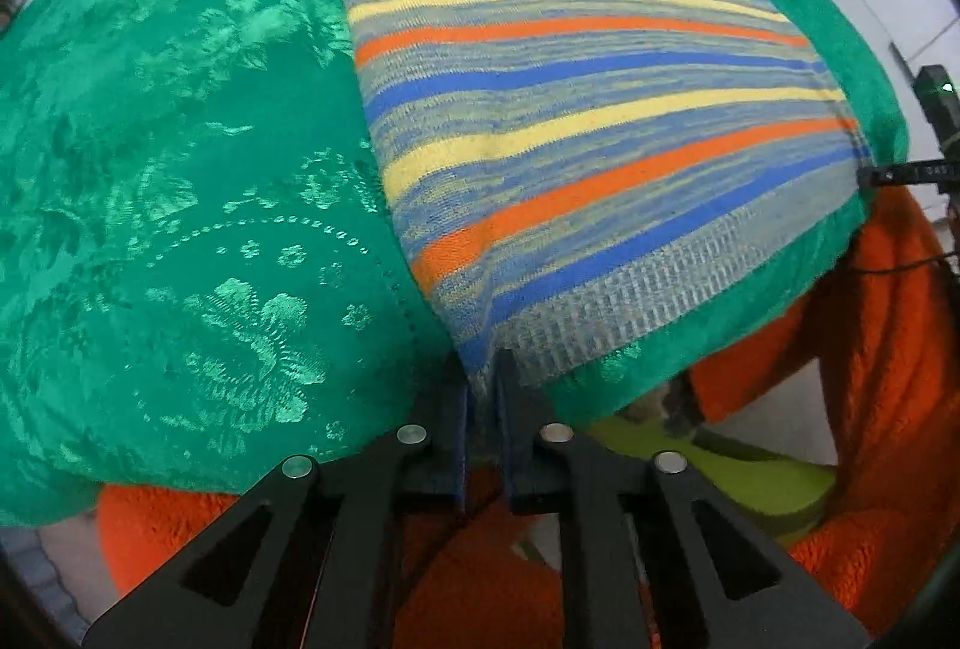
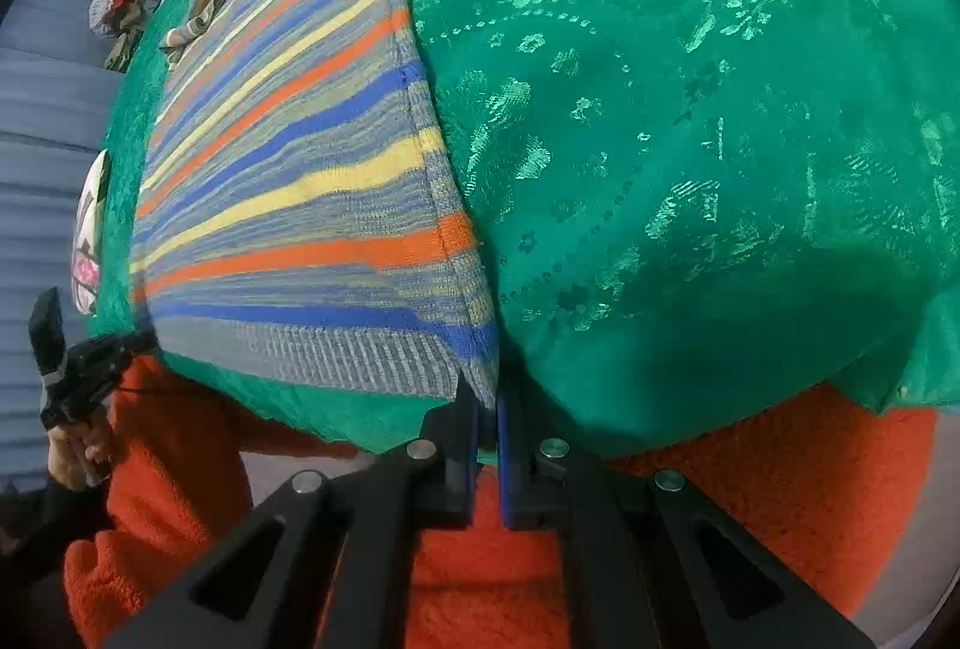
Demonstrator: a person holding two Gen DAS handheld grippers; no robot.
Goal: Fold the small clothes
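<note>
- The knitted striped garment [image 1: 576, 67] carries bands of orange, royal blue and pale yellow over a mottled grey-blue ground; its ribbed hem [image 1: 612, 301] is grey flecked with blue.
- The shiny green damask cloth [image 1: 180, 169] over the worktop shows a woven pattern of flowers, leaves and dotted arcs in lighter, glinting green.
- The fuzzy orange clothing [image 2: 750, 499] of the person is plain, bright orange.
- Both claws, left [image 1: 483, 397] and right [image 2: 487, 409], are matt black with blue pad edges and silver rivets.
- A yellow-green patch [image 1: 738, 475] lies below the cloth's edge.
</note>
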